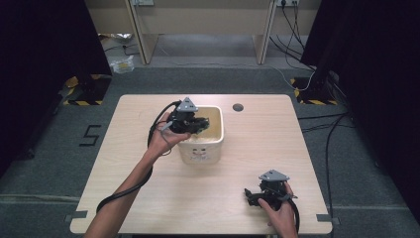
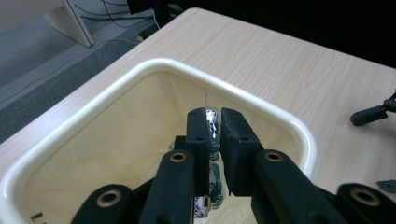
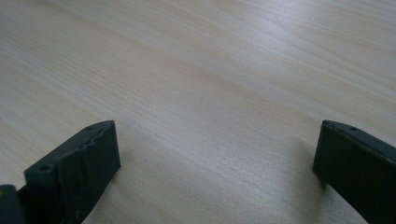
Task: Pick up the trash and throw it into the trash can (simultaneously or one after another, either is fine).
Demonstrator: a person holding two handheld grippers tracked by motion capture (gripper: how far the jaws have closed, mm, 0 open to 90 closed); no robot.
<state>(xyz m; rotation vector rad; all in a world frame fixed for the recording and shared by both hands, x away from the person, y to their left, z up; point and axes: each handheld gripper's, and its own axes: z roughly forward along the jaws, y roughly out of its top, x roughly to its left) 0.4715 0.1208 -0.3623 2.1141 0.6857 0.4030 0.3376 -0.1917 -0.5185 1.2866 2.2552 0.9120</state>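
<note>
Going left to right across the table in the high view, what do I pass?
Left hand → left gripper, shut on a small shiny packet over the cream bin → dark round hole in the tabletop → right gripper, open, low over the table.

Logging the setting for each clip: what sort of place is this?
Probably a lab or recording workspace, not a home: a plain wooden table on grey carpet, hazard-striped stand bases on the floor, loose cables trailing around, and black curtains at the sides.
</note>
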